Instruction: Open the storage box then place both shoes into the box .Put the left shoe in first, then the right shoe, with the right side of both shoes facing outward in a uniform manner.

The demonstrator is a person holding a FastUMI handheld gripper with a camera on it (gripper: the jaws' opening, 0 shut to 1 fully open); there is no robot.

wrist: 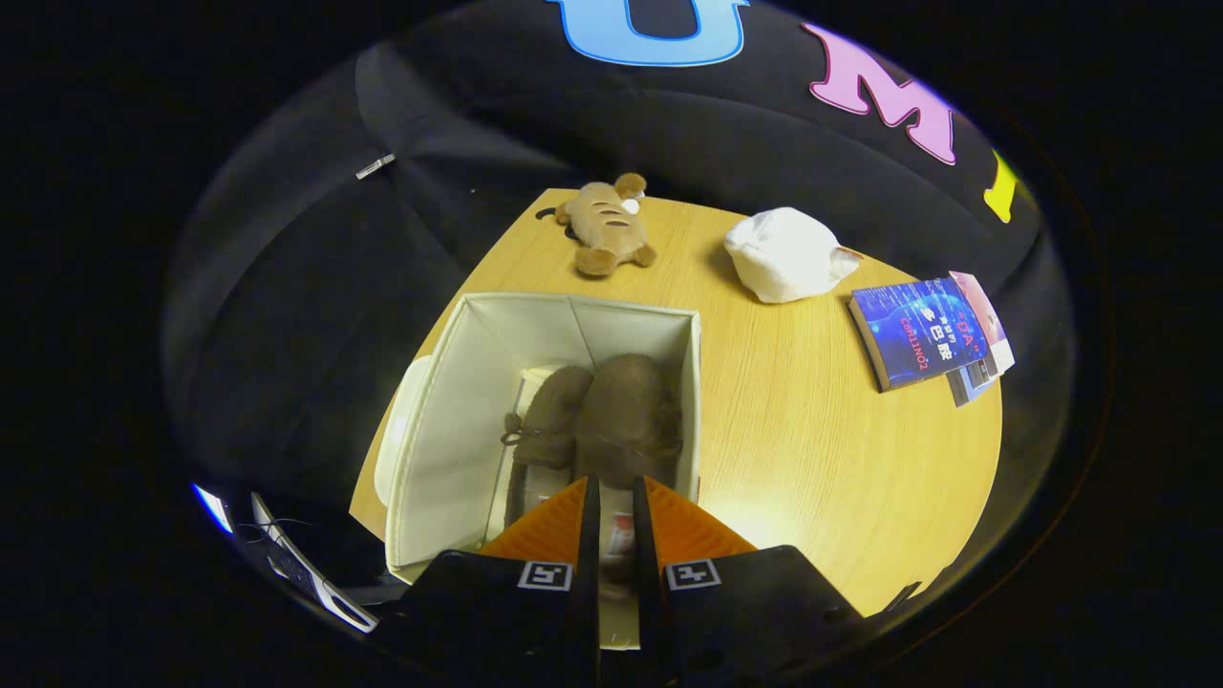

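Shoes (602,416) lie in the box (449,411); gripper (616,497) jaws nearly closed above them, holding nothing.

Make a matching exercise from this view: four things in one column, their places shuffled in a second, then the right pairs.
1. brown shoes
2. plush toy
3. books
4. gripper

A. stacked at the table's edge, beside the white bundle
B. nearly closed above the box's near end
C. side by side inside the open storage box
D. on the table beyond the box

Pairs: 1-C, 2-D, 3-A, 4-B
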